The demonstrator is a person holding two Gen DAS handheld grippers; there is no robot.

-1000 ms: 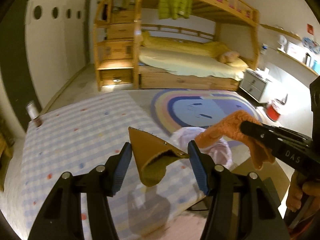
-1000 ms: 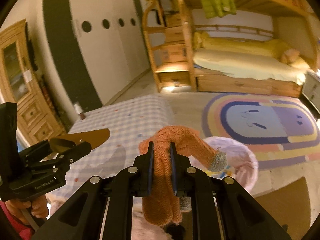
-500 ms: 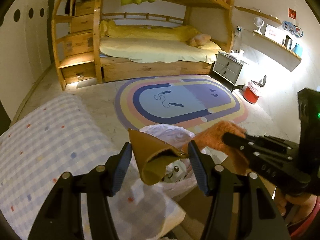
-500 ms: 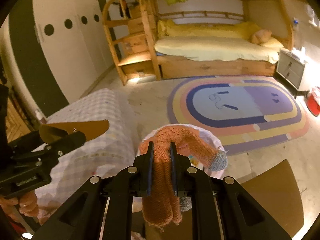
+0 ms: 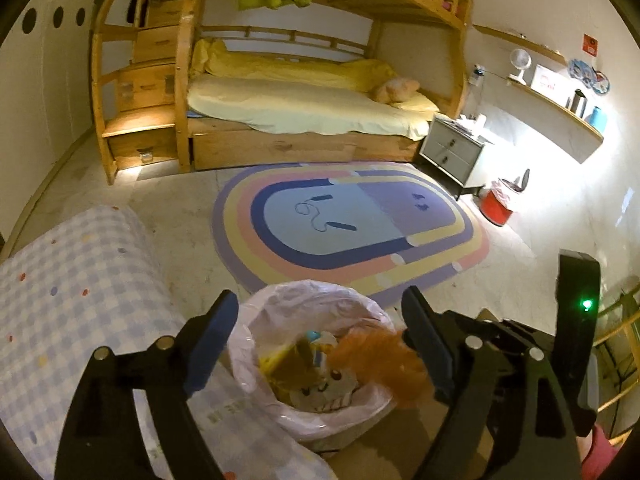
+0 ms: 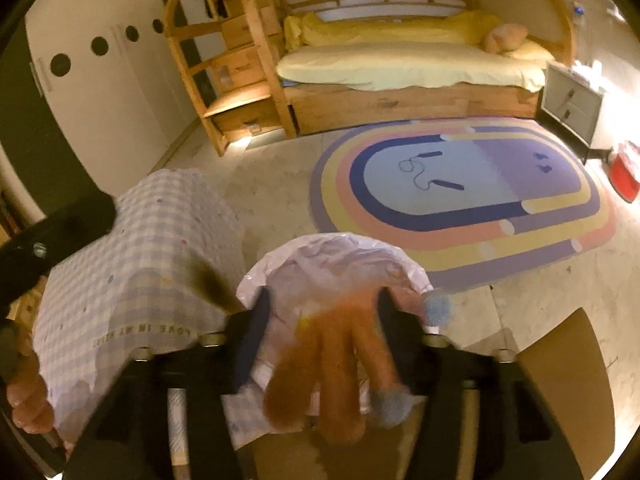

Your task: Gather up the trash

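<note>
A bin lined with a pale pink bag (image 5: 276,312) stands on the floor just below both grippers. My left gripper (image 5: 320,340) hangs over it, its jaws opening with nothing between them. A brown leathery scrap (image 5: 298,364) lies inside the bag among other rubbish. In the right wrist view that brown scrap (image 6: 212,284) is a blur beside the bag's (image 6: 332,264) left rim. My right gripper (image 6: 324,332) is opening too. An orange knitted glove (image 6: 328,360) with blue-grey fingertips, blurred, drops loose between its pads; in the left wrist view the glove (image 5: 376,360) is over the bin's right side.
A table under a checked cloth (image 5: 80,300) stands left of the bin. A rainbow rug (image 5: 348,228) with a cord on it lies ahead, then the bunk bed (image 5: 300,108). A grey nightstand (image 5: 452,152) and a red bin (image 5: 498,204) stand right. A brown flat board (image 6: 560,380) lies beside the bin.
Both grippers swung from above the table to over the bin and sank. Both jaws opened: the left let go of the brown scrap, the right of the orange glove.
</note>
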